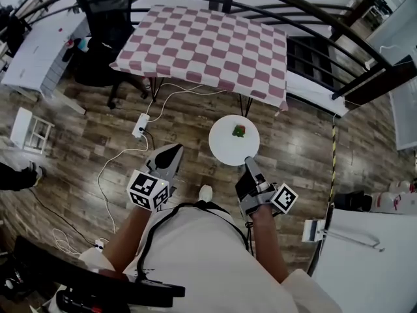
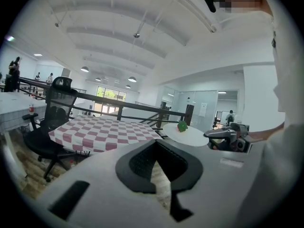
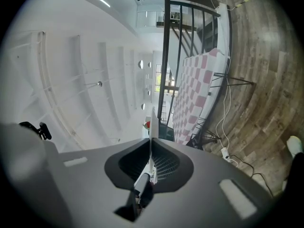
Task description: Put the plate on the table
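Note:
A round white plate point(image 1: 225, 145) hangs level over the wooden floor, short of the table with the red-and-white checked cloth point(image 1: 208, 44). A small green and red item point(image 1: 239, 131) lies on it. My right gripper point(image 1: 248, 163) is shut on the plate's near rim; in the right gripper view the plate point(image 3: 151, 125) shows edge-on between the jaws, with the table point(image 3: 192, 94) beyond. My left gripper point(image 1: 174, 150) is beside it on the left, shut and holding nothing. The left gripper view shows the plate point(image 2: 190, 135), the right gripper point(image 2: 223, 134) and the table point(image 2: 99, 129).
A black office chair point(image 1: 107, 25) stands at the table's left corner. A dark railing point(image 1: 313, 18) runs behind and to the right of the table. A power strip with white cables point(image 1: 140, 126) lies on the floor. White desks stand at left point(image 1: 39, 51) and lower right point(image 1: 371, 253).

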### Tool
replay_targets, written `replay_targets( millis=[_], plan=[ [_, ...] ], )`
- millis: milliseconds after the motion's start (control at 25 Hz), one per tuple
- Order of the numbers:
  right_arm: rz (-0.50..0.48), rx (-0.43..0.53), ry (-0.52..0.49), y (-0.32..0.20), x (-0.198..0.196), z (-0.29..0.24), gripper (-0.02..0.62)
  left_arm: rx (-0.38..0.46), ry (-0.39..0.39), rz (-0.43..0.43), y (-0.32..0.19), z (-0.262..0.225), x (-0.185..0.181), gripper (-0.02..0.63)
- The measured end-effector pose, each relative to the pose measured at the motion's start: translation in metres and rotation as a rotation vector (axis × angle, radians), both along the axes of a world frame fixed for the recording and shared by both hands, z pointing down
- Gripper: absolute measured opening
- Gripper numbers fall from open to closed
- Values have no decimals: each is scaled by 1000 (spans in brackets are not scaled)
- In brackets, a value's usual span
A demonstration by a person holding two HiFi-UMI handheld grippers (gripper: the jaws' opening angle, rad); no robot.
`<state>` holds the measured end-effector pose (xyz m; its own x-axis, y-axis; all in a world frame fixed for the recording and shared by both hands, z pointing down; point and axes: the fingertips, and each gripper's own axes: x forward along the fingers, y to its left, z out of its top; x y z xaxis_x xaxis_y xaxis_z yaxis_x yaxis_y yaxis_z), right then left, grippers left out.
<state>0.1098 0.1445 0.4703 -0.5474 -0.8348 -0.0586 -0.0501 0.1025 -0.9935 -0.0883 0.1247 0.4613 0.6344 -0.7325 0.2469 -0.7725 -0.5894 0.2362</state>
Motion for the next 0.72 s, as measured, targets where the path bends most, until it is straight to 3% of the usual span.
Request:
replay_targets(
  millis=[720],
  plan=[
    [-56, -17, 1, -25, 63, 21, 20, 1, -14, -22, -23, 6, 70, 3]
  ],
)
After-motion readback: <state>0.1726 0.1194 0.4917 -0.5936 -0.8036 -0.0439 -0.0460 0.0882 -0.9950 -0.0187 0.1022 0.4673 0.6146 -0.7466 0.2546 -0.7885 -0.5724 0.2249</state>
